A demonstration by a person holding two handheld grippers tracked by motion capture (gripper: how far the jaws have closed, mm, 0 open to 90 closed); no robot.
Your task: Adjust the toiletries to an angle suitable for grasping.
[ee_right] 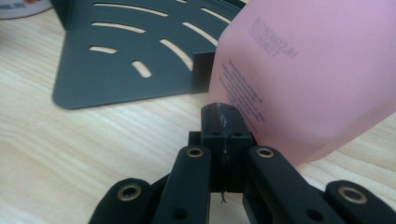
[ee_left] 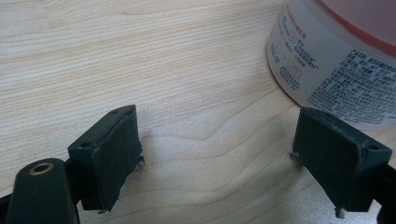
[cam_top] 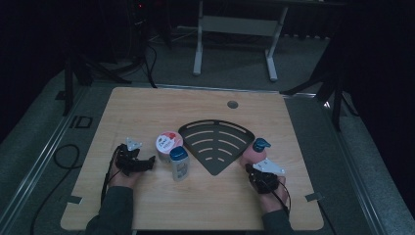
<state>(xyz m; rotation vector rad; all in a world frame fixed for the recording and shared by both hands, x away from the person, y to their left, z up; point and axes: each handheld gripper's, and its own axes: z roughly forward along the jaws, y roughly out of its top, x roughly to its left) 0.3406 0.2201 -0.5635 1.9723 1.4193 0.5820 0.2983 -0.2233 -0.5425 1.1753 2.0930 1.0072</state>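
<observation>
A dim lab or recording studio: black curtains hang all round, a tripod leg [cam_top: 73, 78] and loose cables [cam_top: 66, 156] stand left of the tongs, and a bare white desk frame [cam_top: 235, 29] waits beyond the wooden table [cam_top: 147, 107] on grey carpet.

The pink bottle [ee_right: 308, 79] carries a stamped code — its first line looks like B0280B02JH, with small print below too blurred to read, as on the white tub [ee_left: 336, 70].

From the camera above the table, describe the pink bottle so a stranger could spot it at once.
Find the dark fan-shaped slotted tray at the middle of the wooden table. At its right edge, just beyond the right gripper, stands the pink bottle. Its pink body and blue cap distinguish it from the clear bottle and white tub left of the tray.
</observation>
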